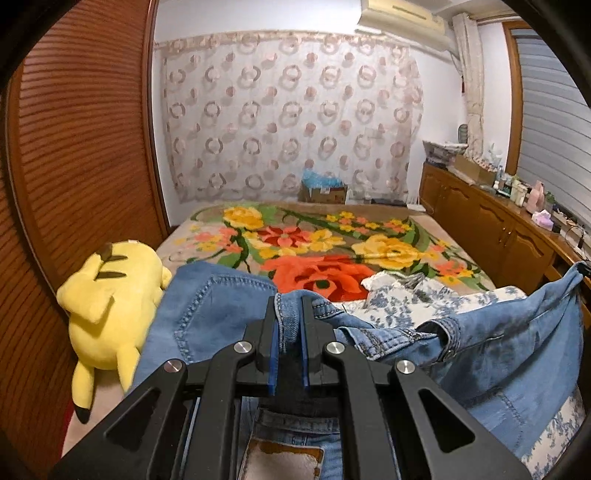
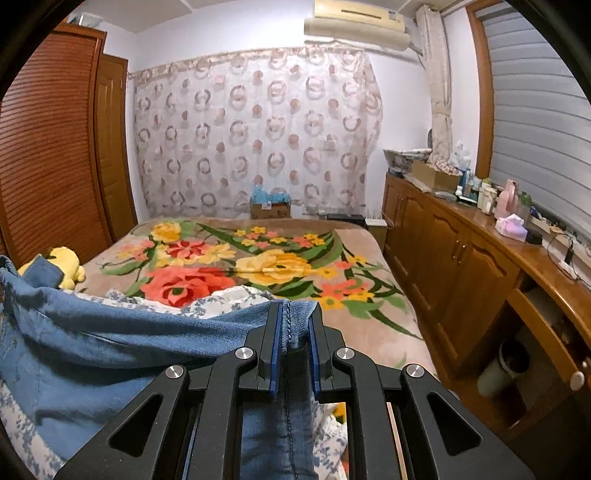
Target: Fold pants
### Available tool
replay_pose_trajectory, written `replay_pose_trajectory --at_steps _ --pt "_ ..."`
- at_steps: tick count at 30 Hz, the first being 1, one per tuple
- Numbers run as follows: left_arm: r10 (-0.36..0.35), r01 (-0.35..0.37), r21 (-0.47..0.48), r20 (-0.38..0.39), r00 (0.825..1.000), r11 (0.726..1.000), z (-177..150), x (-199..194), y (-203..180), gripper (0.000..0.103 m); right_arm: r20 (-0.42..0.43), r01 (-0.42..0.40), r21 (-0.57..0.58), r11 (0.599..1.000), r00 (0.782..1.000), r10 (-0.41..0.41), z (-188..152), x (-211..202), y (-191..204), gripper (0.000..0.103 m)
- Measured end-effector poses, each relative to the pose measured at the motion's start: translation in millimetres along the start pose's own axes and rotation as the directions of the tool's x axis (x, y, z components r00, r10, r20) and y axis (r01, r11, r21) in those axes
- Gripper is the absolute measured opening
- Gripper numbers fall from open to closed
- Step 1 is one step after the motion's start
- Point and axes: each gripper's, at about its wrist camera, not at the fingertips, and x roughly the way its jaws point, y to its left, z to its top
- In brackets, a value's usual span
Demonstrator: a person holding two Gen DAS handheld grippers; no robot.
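Item 1, pants (image 1: 509, 332): blue denim jeans, lifted at two points and stretched between the grippers above the near end of the bed (image 2: 369, 251). The waistband with belt loops and a metal button faces the left wrist view; a tan leather patch (image 1: 284, 461) shows below that gripper. The slack middle of the cloth sags toward the bedding.

Item 2, left gripper (image 1: 290, 306): black linkage with blue pads, fingers pressed together on a fold of the waistband, denim bunched between the pads.

Item 3, right gripper (image 2: 295, 314): same build, pinching a stitched seam edge of the jeans; a strip of denim runs down between its fingers toward the camera.

Item 4, floral blanket (image 1: 332, 258): beige, with red, orange and yellow flowers, covering the bed out to its far edge.

Item 5, blue-and-white patterned cloth (image 1: 402, 295): crumpled on the bed just beyond and beneath the jeans.

Item 6, yellow plush toy (image 1: 110, 306): lying at the left edge of the bed, beside the louvred wooden wardrobe (image 1: 74, 147), touching the denim in the left wrist view.

Item 7, wooden sideboard (image 2: 461, 258): along the right edge of the bed, its top crowded with bottles and boxes.

Item 8, circle-patterned curtain (image 2: 255, 129): on the far wall, with an air conditioner (image 2: 354, 22) above and a cardboard box (image 2: 269, 208) at its foot.
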Motion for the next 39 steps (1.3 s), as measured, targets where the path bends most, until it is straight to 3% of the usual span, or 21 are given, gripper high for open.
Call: replay_pose_trajectory --at_steps 8,10,12,13,15,17,19,22,30,35,39 --pt "0.012 -0.012 -0.001 -0.105 0.994 1.0 -12 35 -2 0.016 -0.173 0.016 -0.001 1.0 0.985 -0.016 -11 64 12 0.013" --pt "0.014 -0.012 0.018 -0.118 0.993 1.0 -13 34 -4 0.025 -0.202 0.007 0.02 1.0 0.979 -0.003 -15 69 12 0.013" --pt "-0.004 0.008 0.03 -0.121 0.993 1.0 -15 31 -6 0.051 -0.21 0.004 0.041 0.999 0.978 0.004 -13 70 11 0.013" --pt "-0.012 0.016 0.033 -0.118 0.993 0.999 -14 30 -8 0.053 -0.213 0.005 0.049 0.999 0.977 0.006 -9 70 9 0.015" --pt "-0.026 0.032 0.043 -0.119 0.993 0.999 -16 24 -11 0.069 -0.218 0.013 0.058 0.998 0.976 0.0 -5 69 9 0.02" --pt "-0.048 0.053 0.044 -0.117 0.992 0.998 -17 18 -14 0.074 -0.216 0.029 0.056 0.998 0.976 -0.016 1 66 9 0.03" --pt "-0.068 0.074 0.048 -0.117 0.991 0.996 -19 13 -18 0.075 -0.203 0.029 0.052 0.998 0.979 -0.018 4 60 11 0.039" --pt "-0.103 0.111 0.058 -0.131 0.986 0.992 -23 9 -28 0.076 -0.195 0.007 0.039 0.999 0.981 0.0 -1 52 14 0.044" --pt "-0.182 0.201 0.104 -0.162 0.97 0.974 -40 1 -66 0.076 -0.253 -0.063 0.047 0.997 0.965 0.073 -12 53 7 0.045" --pt "-0.193 0.22 0.126 -0.196 0.961 0.967 -48 6 -79 0.076 -0.315 -0.059 0.054 0.997 0.946 0.073 -6 76 -7 0.045" --pt "-0.184 0.216 0.13 -0.221 0.958 0.968 -53 14 -78 0.076 -0.319 -0.051 0.057 0.997 0.945 0.067 9 94 -17 0.045"
